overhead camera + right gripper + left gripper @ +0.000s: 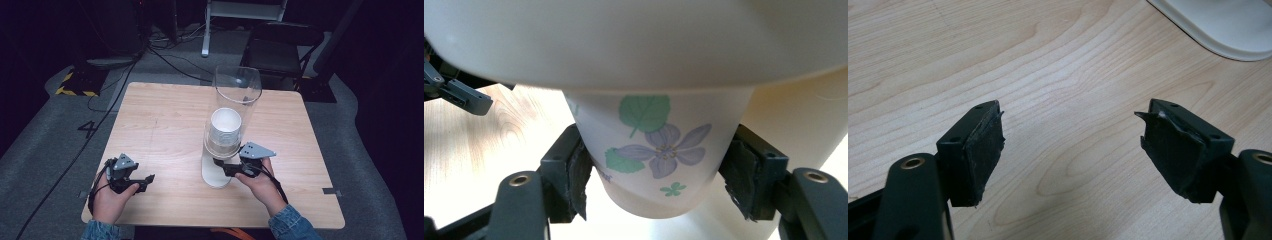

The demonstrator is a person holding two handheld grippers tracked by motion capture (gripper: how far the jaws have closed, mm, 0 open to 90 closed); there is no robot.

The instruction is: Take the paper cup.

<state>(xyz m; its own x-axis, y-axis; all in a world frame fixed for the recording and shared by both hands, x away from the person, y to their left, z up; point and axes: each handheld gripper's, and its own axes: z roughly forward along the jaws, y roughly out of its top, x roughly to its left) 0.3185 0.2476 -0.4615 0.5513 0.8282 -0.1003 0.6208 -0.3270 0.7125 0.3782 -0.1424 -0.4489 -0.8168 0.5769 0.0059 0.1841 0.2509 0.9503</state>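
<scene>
- Gripping the paper cup (pixel 659 150) low on its wall, the right gripper (pixel 656 185) has both fingers (pixel 576 182) pressed against opposite sides, just above the cup's base.
- To do this step well, I judge the pull should run straight down along the dispenser's axis, with a squeeze only firm enough to hold; more would crease the thin paper wall.
- Keeping the wrist level matters too, so the cup slips free of the stack without dragging the next one along.
- The cup hangs at the mouth of the cup dispenser (pixel 231 125), a clear tube standing upright near the middle of the table (pixel 165 125) on a white foot.
- The cup is white and tapered, printed with a pale violet flower and green leaves; its rim is hidden inside the dispenser's collar, so it is probably still seated.
- The left gripper (pixel 1070 150) rests over bare wood with its fingers spread wide, holding nothing, well apart from the dispenser.
</scene>
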